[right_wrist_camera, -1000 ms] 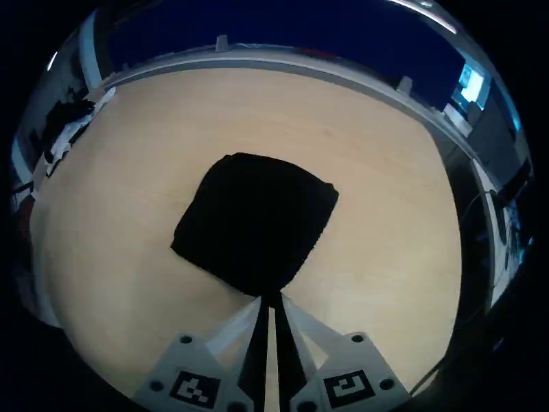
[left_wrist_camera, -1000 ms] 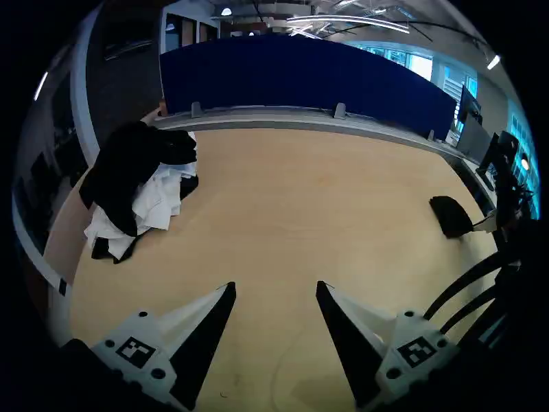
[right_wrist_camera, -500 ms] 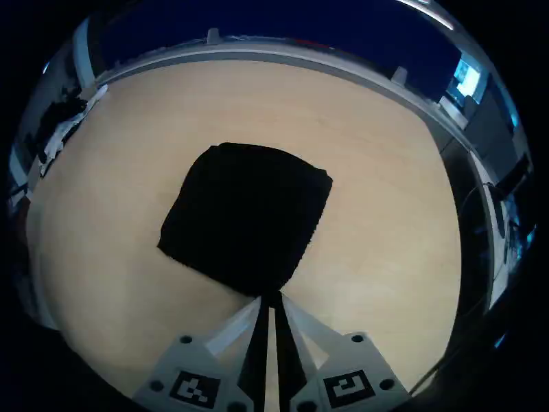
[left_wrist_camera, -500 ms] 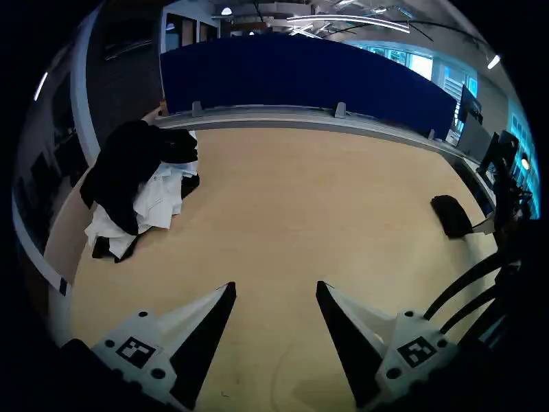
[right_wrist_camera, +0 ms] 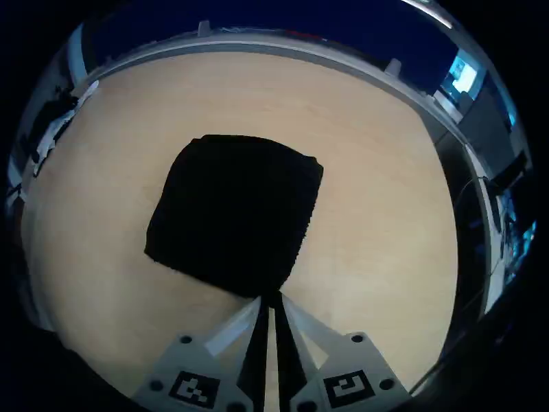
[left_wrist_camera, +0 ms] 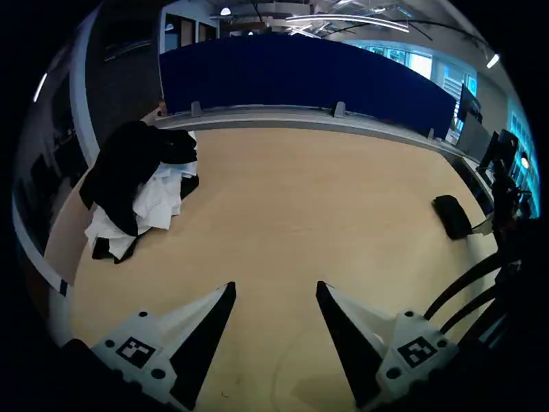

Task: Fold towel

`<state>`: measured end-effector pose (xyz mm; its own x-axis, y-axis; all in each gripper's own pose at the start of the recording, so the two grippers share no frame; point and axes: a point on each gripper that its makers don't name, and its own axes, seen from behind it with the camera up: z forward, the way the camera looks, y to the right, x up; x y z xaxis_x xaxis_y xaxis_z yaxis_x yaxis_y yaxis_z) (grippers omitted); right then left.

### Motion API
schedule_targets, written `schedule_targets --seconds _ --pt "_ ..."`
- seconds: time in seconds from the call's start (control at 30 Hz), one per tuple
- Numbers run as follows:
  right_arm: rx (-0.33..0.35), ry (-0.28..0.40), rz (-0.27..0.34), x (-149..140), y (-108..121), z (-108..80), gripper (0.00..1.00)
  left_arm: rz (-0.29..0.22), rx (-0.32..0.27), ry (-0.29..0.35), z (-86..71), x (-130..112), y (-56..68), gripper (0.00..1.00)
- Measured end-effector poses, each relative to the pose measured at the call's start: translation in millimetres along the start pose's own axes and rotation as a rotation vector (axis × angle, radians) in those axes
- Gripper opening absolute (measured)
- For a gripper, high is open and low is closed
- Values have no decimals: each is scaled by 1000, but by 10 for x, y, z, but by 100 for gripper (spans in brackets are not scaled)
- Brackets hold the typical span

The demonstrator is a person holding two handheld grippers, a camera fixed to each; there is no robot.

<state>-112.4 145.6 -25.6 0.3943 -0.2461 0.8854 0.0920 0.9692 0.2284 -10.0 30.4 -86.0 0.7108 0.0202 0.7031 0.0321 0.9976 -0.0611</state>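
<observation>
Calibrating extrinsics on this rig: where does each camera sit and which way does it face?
Left gripper view: rides the left gripper, looking across the wooden table to the blue divider; own fingers open at bottom.
Right gripper view: rides the right gripper, tilted down at the folded black towel; own fingers closed at its near corner.
Shared: table, divider, cloth pile.

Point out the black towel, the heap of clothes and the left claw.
towel [right_wrist_camera: 233, 220], right gripper view, middle of the folded square
heap of clothes [left_wrist_camera: 123, 178], left gripper view, black garment on top
left claw [left_wrist_camera: 275, 284], left gripper view, midway between its tips
</observation>
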Motion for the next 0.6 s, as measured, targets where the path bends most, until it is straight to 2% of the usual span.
schedule_targets --seconds 0.07,0.27,0.47,0.6 --pt "-1 -1 2 -9 1 3 10 -2 0 0 -1 9 -3 86" --pt "-17 10 1 -28 27 -17 42 -2 0 1 11 9 -2 87" --pt "-32 13 -6 -56 64 -44 52 -1 -3 1 22 23 17 87" --pt "-41 17 -6 -52 85 -63 68 2 -7 3 24 34 40 87"
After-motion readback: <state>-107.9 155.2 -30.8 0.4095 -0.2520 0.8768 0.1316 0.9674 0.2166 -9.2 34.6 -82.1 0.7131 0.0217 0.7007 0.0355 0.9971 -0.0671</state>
